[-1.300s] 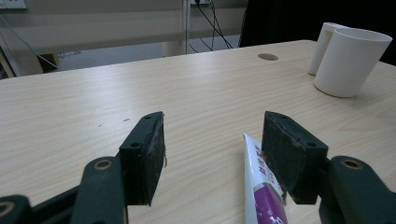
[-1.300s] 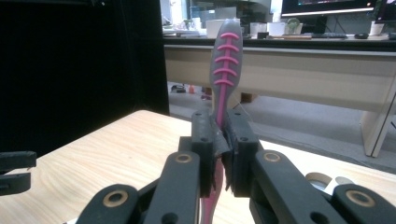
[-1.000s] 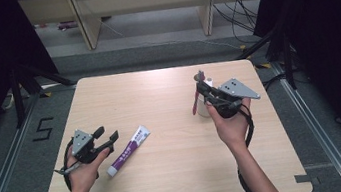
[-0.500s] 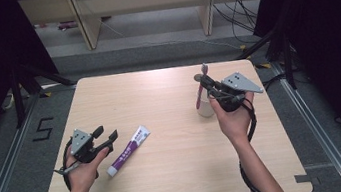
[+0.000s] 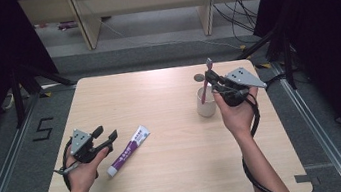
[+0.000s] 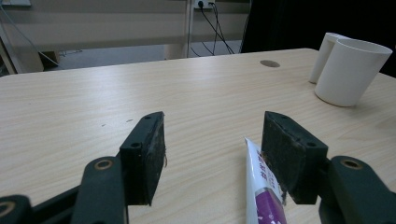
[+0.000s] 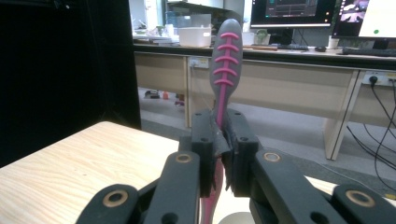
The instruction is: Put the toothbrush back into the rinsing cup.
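A pink and grey toothbrush [image 5: 205,83] stands nearly upright with my right gripper [image 5: 210,78] shut on its handle; its lower end reaches into the white cup [image 5: 206,105] at the table's right. In the right gripper view the grey, pink-ribbed handle [image 7: 225,60] rises above the shut gripper [image 7: 220,135], and the cup's rim [image 7: 233,218] shows below. My left gripper [image 5: 105,134] rests open near the front left. A white and purple toothpaste tube [image 5: 128,151] lies flat just to its right. In the left gripper view the gripper [image 6: 212,144] stands open with the tube [image 6: 261,186] beside one jaw.
The wooden table [image 5: 170,177] has a small dark round spot [image 5: 198,77] behind the cup. Cables trail from both grippers. Beyond the table's far edge stand shelves and floor cables; dark curtains flank both sides.
My right hand has lifted the toothbrush slightly up and away over the cup. The left gripper and the tube have stayed put.
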